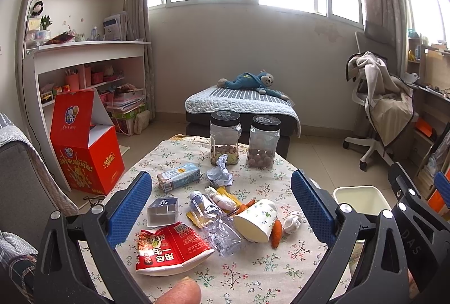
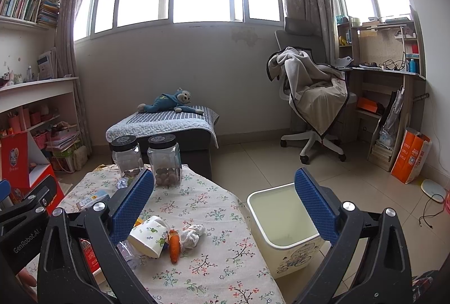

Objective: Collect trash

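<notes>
Trash lies across a floral-cloth table: a torn red carton, a crushed clear bottle, a tipped paper cup, an orange carrot piece, a white tissue wad, a blue milk carton, a small grey box and crumpled blue paper. My left gripper hovers open above them, holding nothing. My right gripper is open over the table's right edge, between the cup and a cream bin on the floor.
Two black-lidded clear jars stand at the table's far side. A red box sits on the floor left, an ottoman with a plush monkey behind, an office chair and desk right. A thumb shows below.
</notes>
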